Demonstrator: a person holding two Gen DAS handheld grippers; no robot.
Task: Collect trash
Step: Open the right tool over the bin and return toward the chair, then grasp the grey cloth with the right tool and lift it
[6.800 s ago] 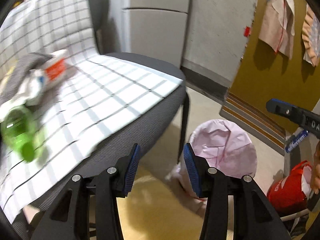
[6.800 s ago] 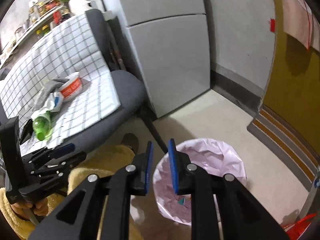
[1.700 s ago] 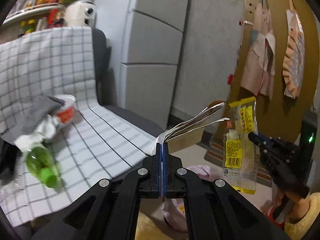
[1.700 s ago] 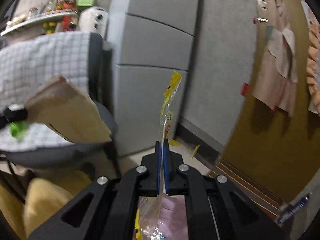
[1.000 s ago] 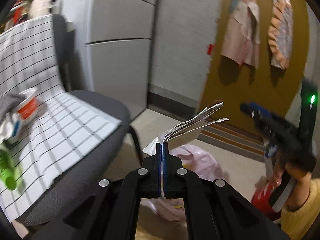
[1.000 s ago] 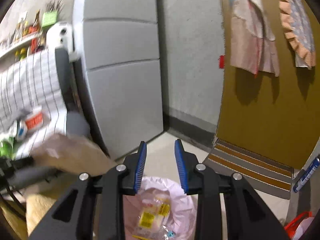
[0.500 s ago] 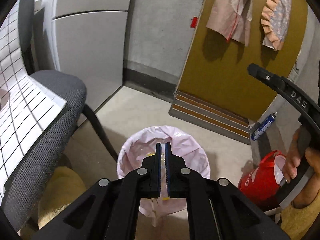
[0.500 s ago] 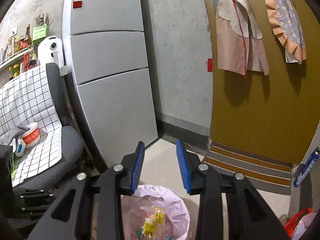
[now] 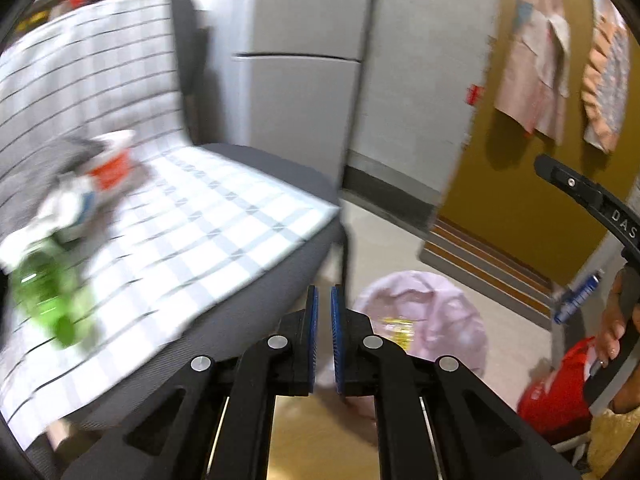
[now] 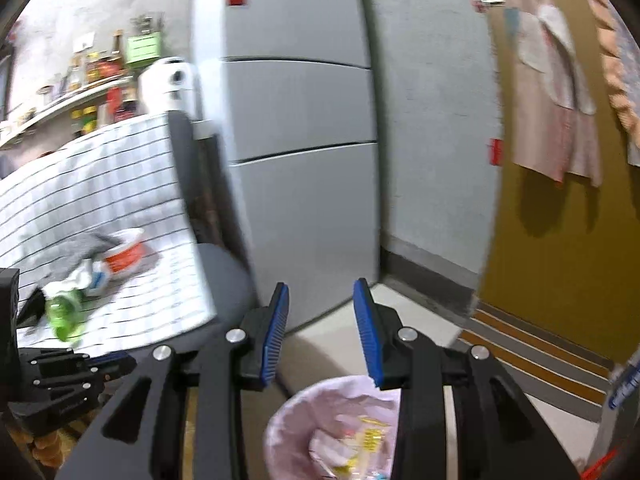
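- Chair [image 9: 256, 280] with checked cloth [image 9: 208, 220] draped over seat and back: it's the staging spot, leftover trash sits on the cloth at the far-left end so I can reach it from the front.
- Pink-lined bin [image 9: 424, 292] on the floor just beside the chair's front corner, mouth up, near enough that I can drop things in without walking. Yellow wrappers [image 10: 368, 440] already inside.
- Trash pile on the cloth, all bunched and touching: grey rag [image 10: 80, 248], red-and-white cup [image 10: 126, 254] tipped on its side, crumpled white wrapper [image 10: 86, 276], green bottle [image 10: 64, 316] lying flat. Blurred, details unclear.
- Right tongs [image 10: 320, 332] spread wide, nothing between them, above the bin; I'd judge them free for the next pick.
- Left tongs [image 9: 322, 336] nearly pressed together, a thin gap shows, nothing pinched; aimed between chair edge and bin.
- Next, likely: swing to the pile; the bottle may roll.
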